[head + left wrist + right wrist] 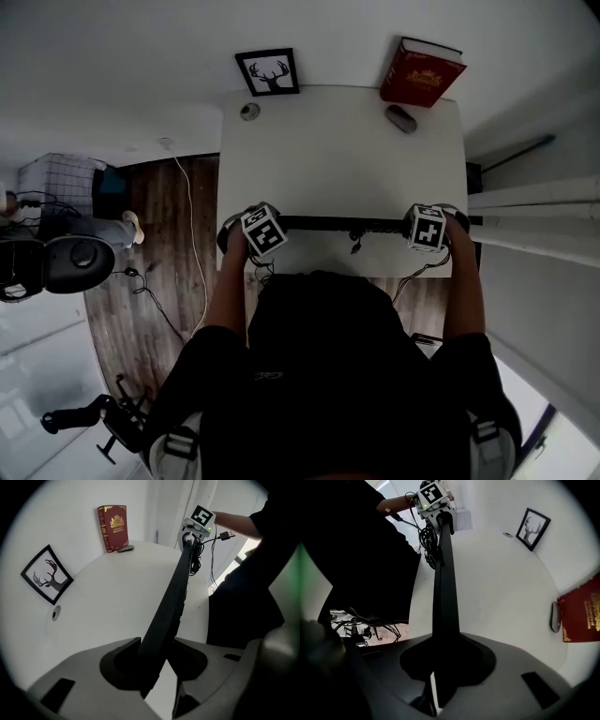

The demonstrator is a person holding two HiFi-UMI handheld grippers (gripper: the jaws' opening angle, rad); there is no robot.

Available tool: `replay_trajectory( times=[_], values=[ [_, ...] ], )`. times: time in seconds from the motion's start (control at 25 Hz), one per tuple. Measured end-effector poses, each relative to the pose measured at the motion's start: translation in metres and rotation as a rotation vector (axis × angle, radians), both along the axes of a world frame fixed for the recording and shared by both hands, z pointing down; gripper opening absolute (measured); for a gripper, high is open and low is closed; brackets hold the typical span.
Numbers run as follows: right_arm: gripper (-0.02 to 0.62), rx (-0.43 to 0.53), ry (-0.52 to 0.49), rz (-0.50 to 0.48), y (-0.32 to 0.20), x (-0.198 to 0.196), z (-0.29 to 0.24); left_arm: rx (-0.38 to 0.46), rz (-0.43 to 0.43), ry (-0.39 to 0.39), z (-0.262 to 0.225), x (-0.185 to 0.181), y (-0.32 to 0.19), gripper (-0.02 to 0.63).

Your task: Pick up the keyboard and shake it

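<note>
Black and thin, the keyboard [347,224] shows edge-on in the head view, a bar running from 9 to 3 o'clock over the near edge of the white table [337,159]. The left gripper [255,240] clamps its 9 o'clock end and the right gripper [427,232] its 3 o'clock end. At the table's far side a red book [421,72] leans at 1 o'clock with a grey mouse [400,118] just beside it, and a framed antler picture [268,72] stands at 11 o'clock, a small round disc [249,111] near it. An office chair [66,262] sits on the wooden floor at 9 o'clock.

From the left gripper view, both jaws press on the keyboard's near end. The board rises toward 1 o'clock, where the other gripper holds its far end. The book and mouse are at 11 o'clock, the picture at 9 o'clock.

From the right gripper view, the jaws are closed tight on the keyboard's end. It runs straight up to 12 o'clock, to the left gripper. The picture is at 1 o'clock; the mouse and book lie at 3 o'clock. Whether the keyboard touches the table cannot be told.
</note>
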State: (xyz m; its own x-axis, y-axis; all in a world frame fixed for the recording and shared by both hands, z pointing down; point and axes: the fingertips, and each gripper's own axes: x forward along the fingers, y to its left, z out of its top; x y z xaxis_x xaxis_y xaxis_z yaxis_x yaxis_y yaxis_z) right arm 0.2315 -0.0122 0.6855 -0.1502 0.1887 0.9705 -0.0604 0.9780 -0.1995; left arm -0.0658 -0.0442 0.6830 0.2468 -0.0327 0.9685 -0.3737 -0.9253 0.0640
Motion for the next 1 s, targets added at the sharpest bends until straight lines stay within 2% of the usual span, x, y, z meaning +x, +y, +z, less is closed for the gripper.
replay_trajectory(
  times=[0.16, 0.28, 0.4, 0.56, 0.72, 0.8, 0.88, 1.0],
  values=[
    [0.084, -0.018, -0.026, 0.020, -0.012, -0.002, 0.005, -0.009, 0.006, 0.001, 0.003, -0.002, -0.010, 0.167],
    [0.087, -0.053, -0.041, 0.038, -0.019, -0.001, 0.010, 0.015, 0.025, -0.002, 0.004, -0.001, -0.019, 0.201],
    [0.103, -0.080, -0.045, 0.051, -0.027, 0.000, 0.013, 0.069, 0.076, 0.006, 0.004, 0.001, -0.030, 0.249],
    [0.123, -0.100, -0.074, 0.036, -0.032, 0.000, 0.016, 0.069, 0.130, 0.053, 0.006, 0.001, -0.034, 0.258],
    [0.140, -0.154, -0.108, 0.038, -0.044, 0.004, 0.023, 0.070, 0.235, 0.101, 0.013, 0.004, -0.049, 0.278],
    [0.143, -0.231, -0.115, 0.059, -0.043, 0.003, 0.028, 0.031, 0.276, 0.116, 0.026, 0.002, -0.050, 0.290],
    [0.155, -0.308, -0.101, 0.097, -0.043, 0.004, 0.032, -0.033, 0.281, 0.129, 0.036, 0.002, -0.053, 0.296],
    [0.200, -0.354, -0.054, 0.130, -0.051, 0.005, 0.040, -0.196, 0.266, 0.139, 0.045, 0.005, -0.048, 0.301]
  ],
)
